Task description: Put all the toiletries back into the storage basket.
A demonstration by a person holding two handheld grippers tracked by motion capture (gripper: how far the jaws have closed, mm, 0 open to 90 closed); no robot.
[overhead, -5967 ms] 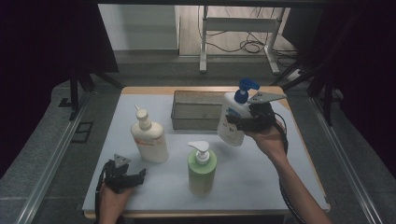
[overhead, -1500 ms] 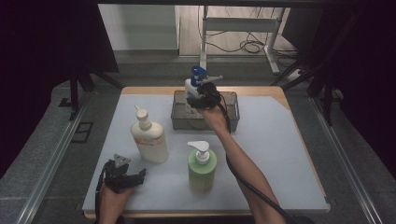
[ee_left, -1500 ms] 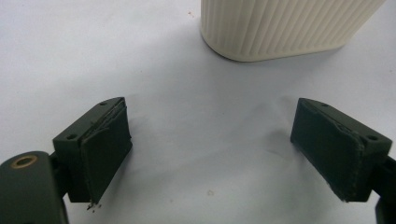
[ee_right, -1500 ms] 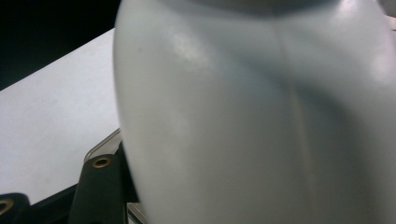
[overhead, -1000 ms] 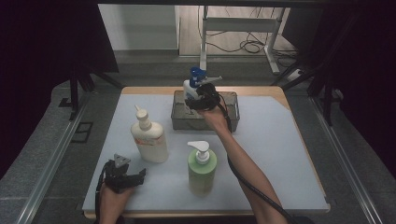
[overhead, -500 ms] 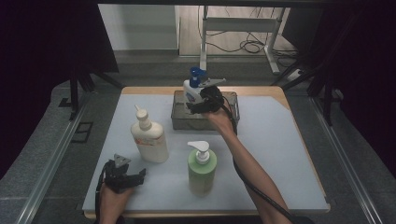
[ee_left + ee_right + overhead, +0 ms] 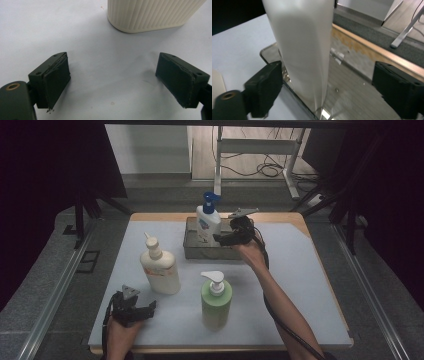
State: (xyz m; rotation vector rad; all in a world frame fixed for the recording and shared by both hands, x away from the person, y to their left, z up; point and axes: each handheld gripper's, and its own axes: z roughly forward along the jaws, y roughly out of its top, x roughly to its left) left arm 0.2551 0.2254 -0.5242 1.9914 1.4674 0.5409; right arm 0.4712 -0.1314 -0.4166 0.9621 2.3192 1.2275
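The white pump bottle with the blue pump head [image 7: 208,222] is standing upright inside the grey metal tray [image 7: 192,251] at the far side of the worktop [image 7: 310,285], so that placement is looking done. The right tongs [image 7: 220,239] are sitting just beside it with jaws spread wide; in the right gripper view the bottle [image 7: 304,47] is standing between the jaws, the left pad close against it and the right pad well apart (a release, by the look of it). The cream ribbed bottle [image 7: 160,269] and the green pump bottle [image 7: 216,301] are waiting on the white mat, outside the tray, so two bottles probably remain. The left tongs [image 7: 143,310] are resting near the front edge, spread and empty. The white bottle's label is showing blue print too small to read.
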